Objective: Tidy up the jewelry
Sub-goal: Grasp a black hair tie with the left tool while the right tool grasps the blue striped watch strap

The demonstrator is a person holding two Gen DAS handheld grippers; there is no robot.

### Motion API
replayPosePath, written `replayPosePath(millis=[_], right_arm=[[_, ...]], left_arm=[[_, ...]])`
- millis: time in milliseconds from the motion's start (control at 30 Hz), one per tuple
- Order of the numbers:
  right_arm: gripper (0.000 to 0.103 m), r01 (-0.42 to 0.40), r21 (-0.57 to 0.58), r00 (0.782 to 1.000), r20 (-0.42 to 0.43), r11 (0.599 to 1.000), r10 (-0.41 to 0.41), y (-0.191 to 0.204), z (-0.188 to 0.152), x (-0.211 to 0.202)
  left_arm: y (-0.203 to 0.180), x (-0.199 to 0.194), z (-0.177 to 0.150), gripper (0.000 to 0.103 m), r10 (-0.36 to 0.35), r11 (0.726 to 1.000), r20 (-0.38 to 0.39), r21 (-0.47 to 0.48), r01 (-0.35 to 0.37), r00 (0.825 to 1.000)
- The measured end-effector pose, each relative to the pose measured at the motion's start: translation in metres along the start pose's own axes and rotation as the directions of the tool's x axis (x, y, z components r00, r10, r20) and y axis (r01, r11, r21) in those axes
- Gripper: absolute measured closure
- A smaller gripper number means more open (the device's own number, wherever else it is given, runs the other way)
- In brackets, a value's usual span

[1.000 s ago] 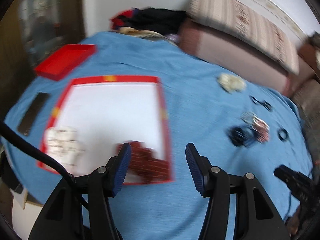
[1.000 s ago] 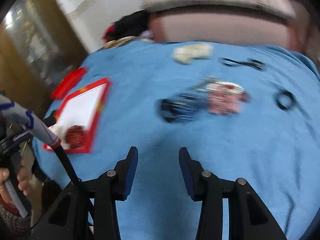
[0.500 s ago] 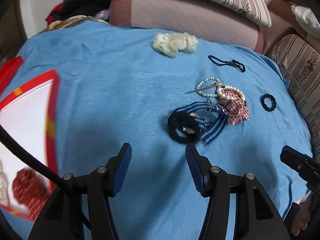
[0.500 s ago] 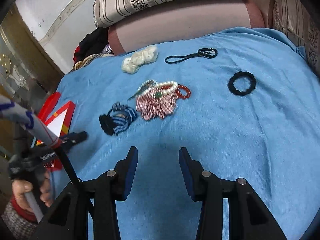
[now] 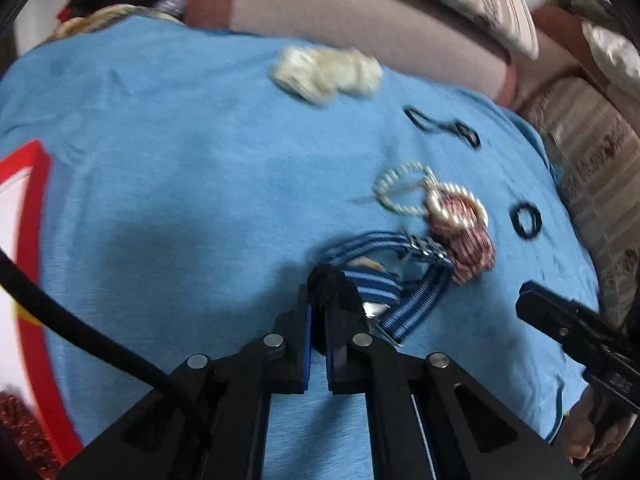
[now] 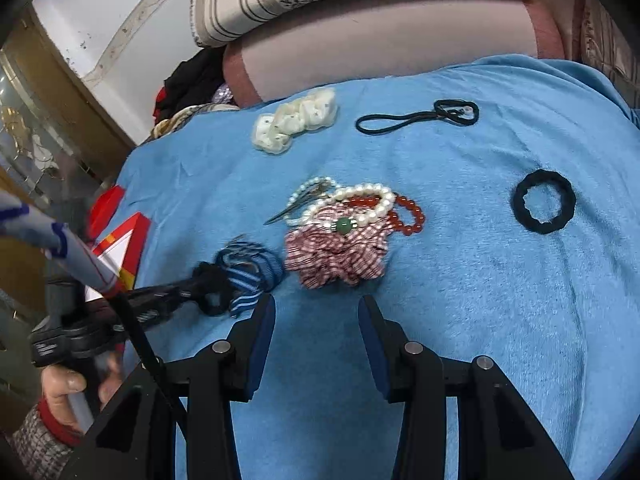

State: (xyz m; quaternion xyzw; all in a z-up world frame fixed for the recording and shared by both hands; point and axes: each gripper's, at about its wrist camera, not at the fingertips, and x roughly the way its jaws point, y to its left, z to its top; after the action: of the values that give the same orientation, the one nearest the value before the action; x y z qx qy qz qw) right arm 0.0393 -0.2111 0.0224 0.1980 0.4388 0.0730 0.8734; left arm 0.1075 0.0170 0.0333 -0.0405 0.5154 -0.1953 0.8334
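My left gripper (image 5: 318, 300) is shut on a black scrunchie (image 5: 334, 282) that is joined to a blue striped hair bow (image 5: 404, 280) on the blue cloth; it also shows in the right wrist view (image 6: 208, 284). A red checked scrunchie (image 6: 340, 248) lies beside it, with a white pearl bracelet (image 6: 360, 200) and a red bead bracelet (image 6: 404, 216) on it. My right gripper (image 6: 316, 320) is open and empty, just short of the checked scrunchie. The red-rimmed white tray (image 5: 24, 216) is at the left.
A cream scrunchie (image 6: 296, 120), a thin black hair tie (image 6: 416, 120) and a thick black hair ring (image 6: 544, 202) lie farther back on the blue cloth (image 6: 480, 320). Pink and striped cushions (image 6: 380, 36) line the far edge. A silver hair clip (image 6: 296, 204) lies by the pearls.
My left gripper swung right from the tray, moved forward to the pile and shut on the black scrunchie. My right gripper came closer to the checked scrunchie and stayed open.
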Motion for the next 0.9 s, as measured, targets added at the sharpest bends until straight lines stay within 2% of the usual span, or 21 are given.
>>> replayPosePath(millis=[133, 267, 367, 500, 567, 633, 767, 900], right_arm=[[0.049, -0.009, -0.014, 1.000, -0.001, 1.000, 0.009, 0.001, 0.002, 0.004], [0.049, -0.016, -0.041, 1.000, -0.002, 0.999, 0.016, 0.012, 0.006, 0.014], [0.049, 0.004, -0.056, 1.000, 0.002, 0.998, -0.003, 0.020, 0.009, 0.020], [0.049, 0.005, -0.052, 0.998, 0.060, 0.999, -0.002, 0.032, 0.009, 0.007], [0.049, 0.010, -0.097, 0.994, 0.106, 0.995, 0.000, 0.047, 0.006, -0.006], [0.049, -0.004, -0.178, 0.993, 0.115, 0.984, 0.025, 0.067, 0.005, -0.010], [0.049, -0.017, -0.330, 0.999, 0.040, 0.944, 0.032, 0.100, 0.010, 0.017], [0.049, 0.044, -0.393, 0.998, -0.023, 0.919, -0.058, 0.104, 0.015, 0.059]], left_arm=[[0.029, -0.020, 0.000, 0.098, 0.007, 0.996, 0.043, -0.084, -0.003, 0.999], [0.048, -0.026, -0.004, 0.098, 0.017, 0.993, 0.037, -0.119, -0.013, 0.999], [0.051, -0.029, -0.008, 0.098, 0.018, 0.992, 0.035, -0.123, -0.014, 0.999], [0.045, -0.037, -0.013, 0.098, 0.027, 0.995, 0.050, -0.097, -0.022, 0.998], [0.041, -0.041, -0.015, 0.098, 0.033, 0.996, 0.060, -0.086, -0.027, 0.998], [0.040, -0.044, -0.016, 0.098, 0.042, 0.996, 0.067, -0.076, -0.037, 0.997], [0.040, -0.052, -0.017, 0.098, 0.051, 0.996, 0.075, -0.071, -0.046, 0.996], [0.050, -0.066, -0.020, 0.098, 0.044, 0.995, 0.088, -0.093, -0.036, 0.995]])
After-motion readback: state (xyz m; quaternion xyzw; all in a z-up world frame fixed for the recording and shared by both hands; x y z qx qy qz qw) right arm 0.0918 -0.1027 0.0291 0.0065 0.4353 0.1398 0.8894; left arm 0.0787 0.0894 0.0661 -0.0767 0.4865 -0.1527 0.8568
